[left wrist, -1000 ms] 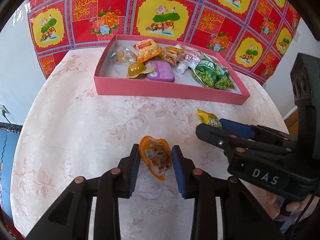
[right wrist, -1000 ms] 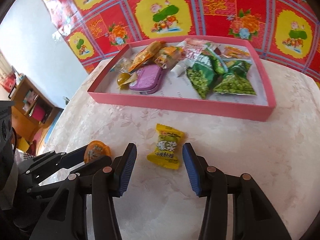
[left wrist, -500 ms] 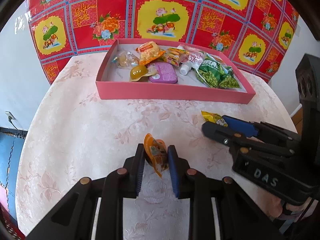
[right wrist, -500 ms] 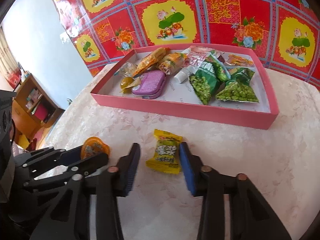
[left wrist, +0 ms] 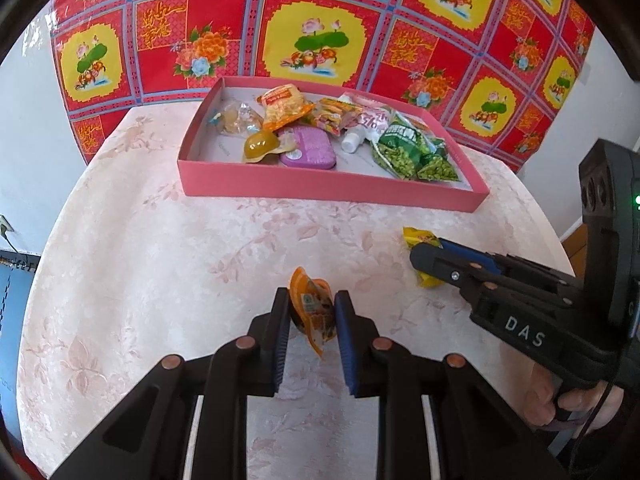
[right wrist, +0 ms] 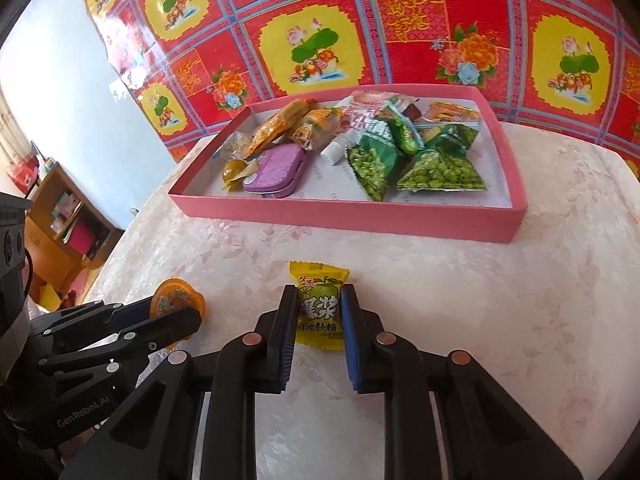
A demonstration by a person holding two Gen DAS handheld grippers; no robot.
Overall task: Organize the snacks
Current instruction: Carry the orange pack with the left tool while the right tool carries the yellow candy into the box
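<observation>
Both claws are clamped: the left gripper (left wrist: pixel 312 314) pinches an orange jelly cup (left wrist: pixel 311 311) tilted on edge, the right gripper (right wrist: pixel 320 312) squeezes a yellow candy (right wrist: pixel 320 306), its jaws having just closed. Both snacks sit on the table (left wrist: pixel 160 264) near its front edge, short of the pink tray (left wrist: pixel 320 190).

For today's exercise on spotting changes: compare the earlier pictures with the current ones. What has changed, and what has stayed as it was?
Both grippers closed. The left gripper clamped the orange jelly cup, tipping it on edge; the right gripper has just closed onto the yellow candy. The pink tray and its snacks stayed put.
</observation>
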